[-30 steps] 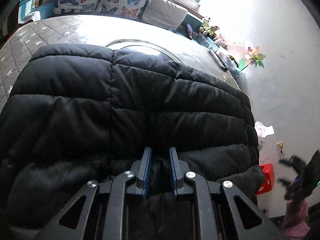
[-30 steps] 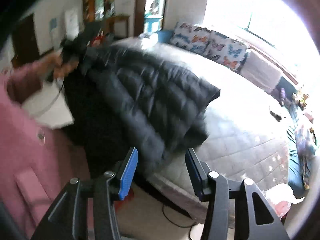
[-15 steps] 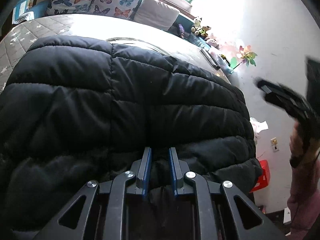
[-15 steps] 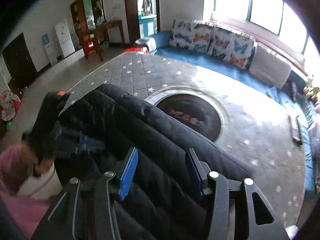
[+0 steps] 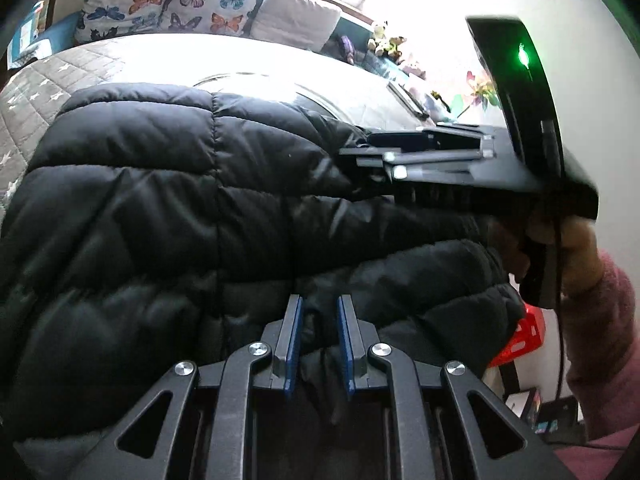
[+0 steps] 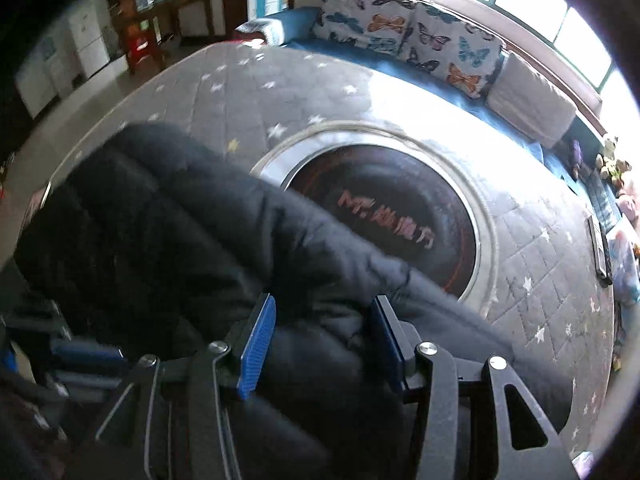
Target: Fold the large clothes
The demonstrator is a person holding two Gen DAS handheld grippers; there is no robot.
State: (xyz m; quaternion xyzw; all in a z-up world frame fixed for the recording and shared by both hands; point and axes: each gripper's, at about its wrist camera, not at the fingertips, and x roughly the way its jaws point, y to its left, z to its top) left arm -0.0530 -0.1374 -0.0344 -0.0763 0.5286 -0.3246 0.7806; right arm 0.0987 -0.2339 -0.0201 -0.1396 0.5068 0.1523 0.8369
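Observation:
A large black puffer jacket (image 5: pixel 160 200) lies bunched on a grey quilted mat and fills most of the left wrist view. My left gripper (image 5: pixel 319 304) is shut on a fold of its near edge, with fabric pinched between the blue pads. My right gripper (image 6: pixel 323 304) hangs low over the jacket (image 6: pixel 180 220), jaws open, and a padded ridge bulges up between the pads; I see no pressing. In the left wrist view the right gripper (image 5: pixel 368 156) reaches in from the right above the jacket, carried by a hand in a pink sleeve (image 5: pixel 600 320).
The star-patterned mat (image 6: pixel 240 80) has a round dark plate (image 6: pixel 392 208) with a silver rim at its centre, just beyond the jacket. Butterfly cushions (image 6: pixel 400 28) line the far side. A flat dark device (image 6: pixel 598 248) lies near the mat's right edge. A red stool (image 5: pixel 524 336) stands on the floor.
The right gripper has swung in from the side and come down over the jacket, jaws as wide as before. The left gripper has kept its grip and barely moved.

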